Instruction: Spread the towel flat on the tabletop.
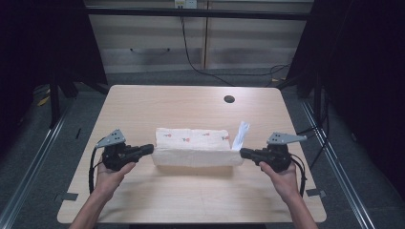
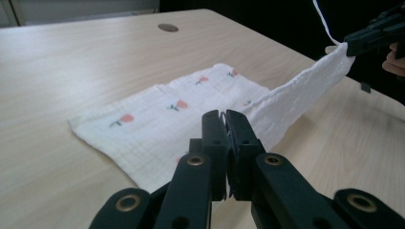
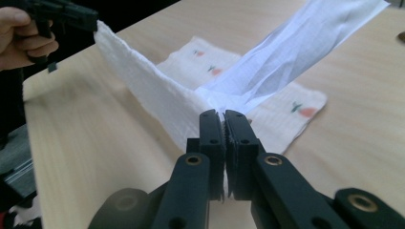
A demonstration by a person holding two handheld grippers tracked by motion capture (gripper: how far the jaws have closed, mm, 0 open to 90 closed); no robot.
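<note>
One cloth lies mid-table, its near edge lifted taut between two grippers. Left gripper and right gripper each pinch a corner, jaws pressed together. One hole sits beyond.

Even overhead light, dark surround; soft shadows; gripper views slightly soft, low resolution.

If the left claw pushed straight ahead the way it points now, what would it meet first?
The white cloth it already grips: the left claw points across the table along the lifted edge. Beyond that, the right claw holds the other end, roughly in line, though depth is hard to judge.
</note>
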